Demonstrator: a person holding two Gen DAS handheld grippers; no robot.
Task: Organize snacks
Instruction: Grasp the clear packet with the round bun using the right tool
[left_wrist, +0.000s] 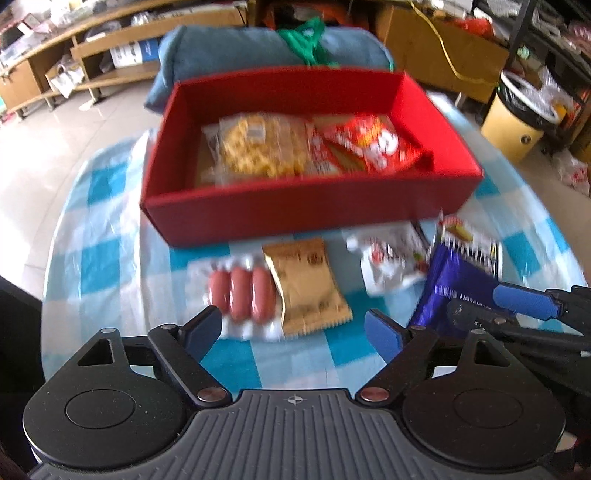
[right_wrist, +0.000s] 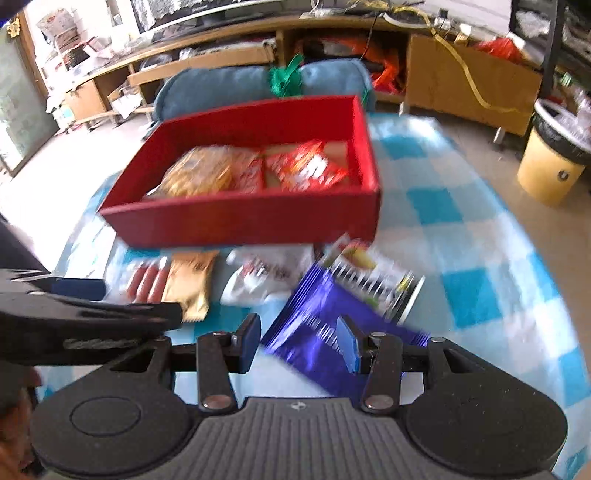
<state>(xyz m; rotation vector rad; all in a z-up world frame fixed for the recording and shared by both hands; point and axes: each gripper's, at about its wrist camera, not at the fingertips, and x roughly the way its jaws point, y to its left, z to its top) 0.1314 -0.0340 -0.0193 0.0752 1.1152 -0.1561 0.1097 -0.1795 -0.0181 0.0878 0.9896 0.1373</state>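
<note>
A red box (left_wrist: 295, 216) (right_wrist: 240, 221) on the checked table holds a yellow snack bag (left_wrist: 258, 147) (right_wrist: 201, 173) and a red snack bag (left_wrist: 373, 144) (right_wrist: 306, 170). In front of it lie a sausage pack (left_wrist: 242, 291) (right_wrist: 147, 282), a gold packet (left_wrist: 306, 284) (right_wrist: 192, 280), a white packet (left_wrist: 391, 258) (right_wrist: 266, 273), a striped packet (left_wrist: 469, 240) (right_wrist: 373, 280) and a purple packet (left_wrist: 454, 288) (right_wrist: 325, 332). My left gripper (left_wrist: 295, 328) is open, just short of the sausages and gold packet. My right gripper (right_wrist: 299, 341) (left_wrist: 491, 306) is open over the purple packet's near end.
The blue-and-white checked cloth (left_wrist: 110, 258) (right_wrist: 461, 221) covers a round table. A blue cushion (left_wrist: 229, 51) (right_wrist: 221, 85) lies behind the box. A yellow bin (left_wrist: 517, 122) (right_wrist: 550, 170) stands on the floor to the right. Wooden shelves line the back.
</note>
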